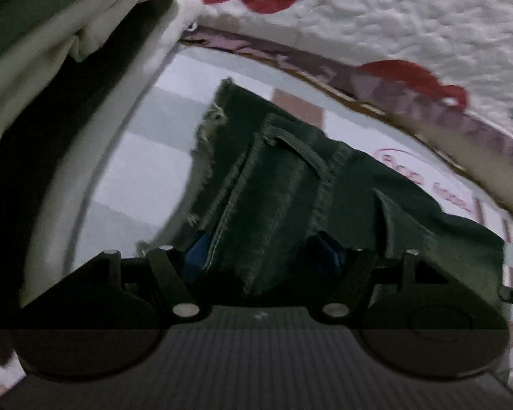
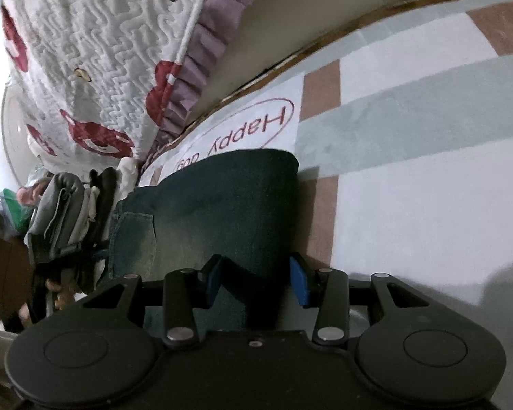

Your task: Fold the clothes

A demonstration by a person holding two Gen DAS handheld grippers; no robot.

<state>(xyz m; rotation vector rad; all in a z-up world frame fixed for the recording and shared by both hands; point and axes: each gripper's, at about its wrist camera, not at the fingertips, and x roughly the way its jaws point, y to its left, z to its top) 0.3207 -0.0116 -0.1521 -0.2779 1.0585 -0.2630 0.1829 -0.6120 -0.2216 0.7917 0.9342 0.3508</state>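
Dark green jeans [image 1: 290, 184] lie folded on a checked rug [image 1: 147, 157]. In the left wrist view my left gripper [image 1: 263, 253] holds the jeans' frayed waist end between its blue pads [image 1: 196, 253], the cloth bunched between them. In the right wrist view the jeans [image 2: 229, 198] show a back pocket and a rounded fold. My right gripper [image 2: 256, 283] has its blue pads [image 2: 299, 283] closed on a ridge of the denim at the near edge.
A quilted white bedspread with red shapes [image 2: 85, 51] and a purple frill hangs over the rug's far edge [image 1: 393, 17]. A pile of folded clothes [image 2: 65, 218] stands left of the jeans; pale and green cloth [image 1: 51, 34] fills the left view's corner. The rug [image 2: 427, 171] stretches right.
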